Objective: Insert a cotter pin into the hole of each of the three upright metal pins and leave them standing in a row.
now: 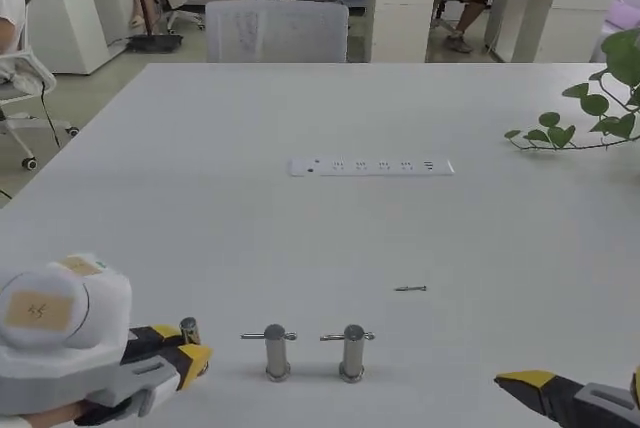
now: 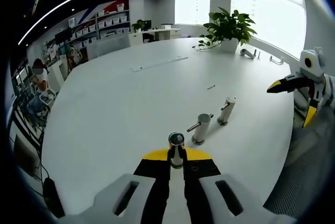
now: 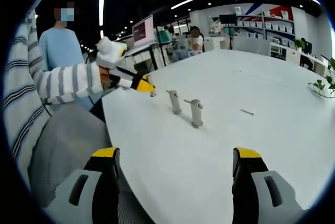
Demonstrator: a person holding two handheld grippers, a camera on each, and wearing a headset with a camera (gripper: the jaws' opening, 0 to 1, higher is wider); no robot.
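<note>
Lower left, the left tool (image 1: 190, 350) clamps an upright metal pin (image 1: 189, 329) on the bench (image 1: 320, 233); lower right, the right tool (image 1: 532, 384) gapes apart.

My left gripper (image 2: 176, 157) and right gripper (image 3: 175, 153): yellow tips on black jaws, grey bodies. Each metal pin (image 1: 277, 351): silver. Table (image 1: 300, 228): white; plant (image 1: 595, 105) at the table's edge: green. My sleeve (image 3: 68, 80): grey-and-white stripes.

Open table (image 1: 250, 228) behind the pins (image 1: 277, 353); only a cotter pin (image 1: 410, 289), power strip (image 1: 372, 166) and plant (image 1: 596, 105) beyond.
</note>
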